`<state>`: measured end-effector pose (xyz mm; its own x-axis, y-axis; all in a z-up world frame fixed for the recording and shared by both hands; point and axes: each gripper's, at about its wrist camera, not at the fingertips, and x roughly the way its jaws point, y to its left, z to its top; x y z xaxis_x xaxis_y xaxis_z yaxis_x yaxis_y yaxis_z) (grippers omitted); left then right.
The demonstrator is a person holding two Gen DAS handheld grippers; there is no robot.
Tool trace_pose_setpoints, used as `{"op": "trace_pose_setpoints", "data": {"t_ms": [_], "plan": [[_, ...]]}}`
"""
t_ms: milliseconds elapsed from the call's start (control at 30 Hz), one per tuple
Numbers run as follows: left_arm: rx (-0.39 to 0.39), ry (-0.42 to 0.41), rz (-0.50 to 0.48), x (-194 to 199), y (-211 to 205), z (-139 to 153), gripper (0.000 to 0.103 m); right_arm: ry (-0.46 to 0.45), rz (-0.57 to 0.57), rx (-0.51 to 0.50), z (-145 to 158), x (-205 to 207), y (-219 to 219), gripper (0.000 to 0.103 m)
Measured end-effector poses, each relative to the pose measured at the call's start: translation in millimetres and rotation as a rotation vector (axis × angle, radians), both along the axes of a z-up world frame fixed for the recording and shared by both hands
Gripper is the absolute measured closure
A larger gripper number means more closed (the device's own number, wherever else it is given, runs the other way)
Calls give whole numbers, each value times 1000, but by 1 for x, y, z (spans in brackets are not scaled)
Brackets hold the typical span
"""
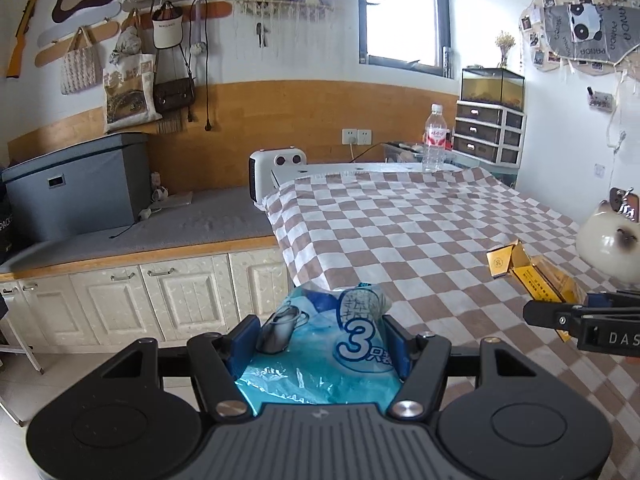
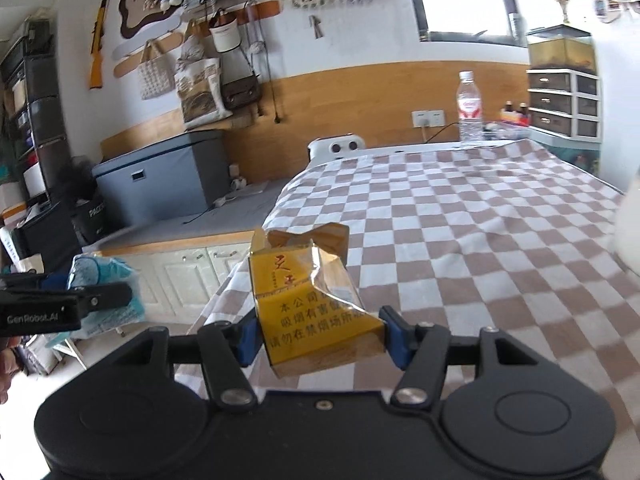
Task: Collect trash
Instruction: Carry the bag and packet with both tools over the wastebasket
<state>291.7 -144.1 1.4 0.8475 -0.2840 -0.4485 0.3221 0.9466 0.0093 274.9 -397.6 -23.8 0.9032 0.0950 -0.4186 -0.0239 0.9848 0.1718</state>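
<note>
My left gripper (image 1: 322, 340) is shut on a crumpled blue plastic wrapper (image 1: 320, 344) with a white "3" on it, held above the near left corner of the checkered table (image 1: 400, 232). My right gripper (image 2: 322, 340) is shut on a crushed yellow cigarette pack (image 2: 312, 296) with torn cellophane, held above the table's near edge. The pack also shows in the left wrist view (image 1: 532, 276), with the right gripper's fingers (image 1: 560, 316) on it. The wrapper also shows in the right wrist view (image 2: 104, 280), at the far left in the left gripper's fingers (image 2: 100, 298).
A clear water bottle (image 1: 435, 140) stands at the table's far edge. A white cat-shaped object (image 1: 612, 240) sits at the table's right. A white heater (image 1: 276, 172) and a grey box (image 1: 76, 188) stand on the low cabinet bench (image 1: 160, 252) to the left.
</note>
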Motion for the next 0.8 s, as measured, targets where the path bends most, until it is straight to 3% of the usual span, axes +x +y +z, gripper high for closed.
{"op": "trace_pose_setpoints", "data": {"t_ms": [400, 800], "plan": [[-42, -40, 2, -55, 34, 7, 38, -37, -56, -44, 13, -62, 41, 42], [-61, -41, 51, -74, 95, -2, 38, -23, -42, -50, 15, -78, 101, 42]]}}
